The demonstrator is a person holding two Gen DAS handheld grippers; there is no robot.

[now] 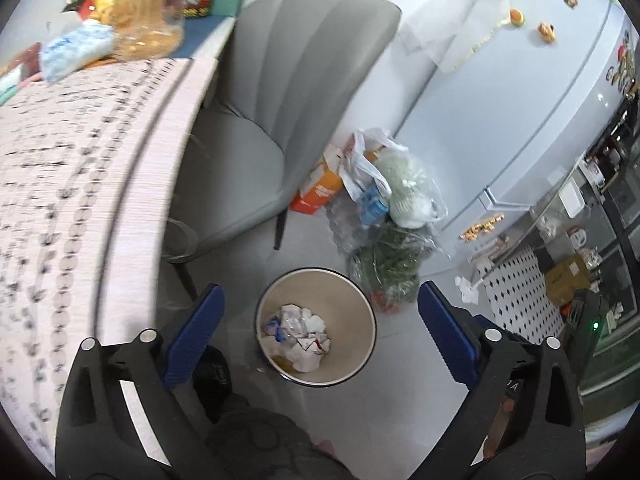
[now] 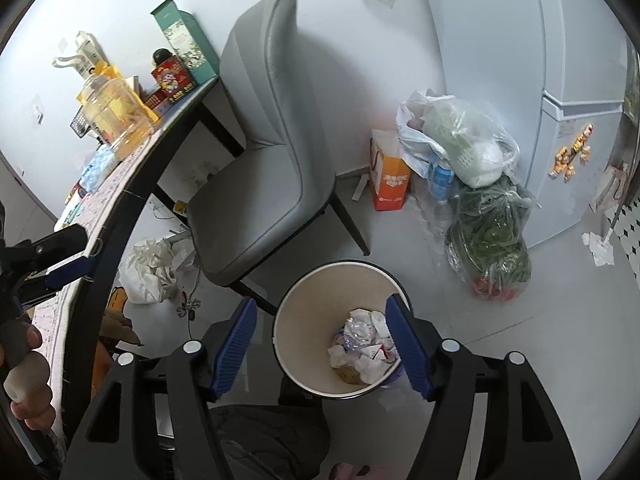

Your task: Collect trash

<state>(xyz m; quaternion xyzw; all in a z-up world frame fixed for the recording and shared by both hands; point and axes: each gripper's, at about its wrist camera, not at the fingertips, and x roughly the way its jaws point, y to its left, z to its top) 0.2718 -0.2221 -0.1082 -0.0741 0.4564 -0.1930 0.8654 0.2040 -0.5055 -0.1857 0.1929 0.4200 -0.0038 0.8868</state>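
Trash (image 1: 298, 338) | crumpled paper and wrappers, lying in the bin (image 1: 362, 344) on the floor by the chair (image 1: 280, 120) | judged light, soft, crushable; pinch a raised fold | left gripper (image 1: 320, 320) spread wide, empty | right gripper (image 2: 320, 344) released, empty, above the bin | only right view shows crumpled paper (image 2: 148, 264) under the table (image 2: 132, 200).

Both wrist cameras look steeply down from close above the floor — sharing the waste bin (image 1: 316, 326) (image 2: 340, 330) and grey chair (image 1: 288, 100) (image 2: 272, 152).
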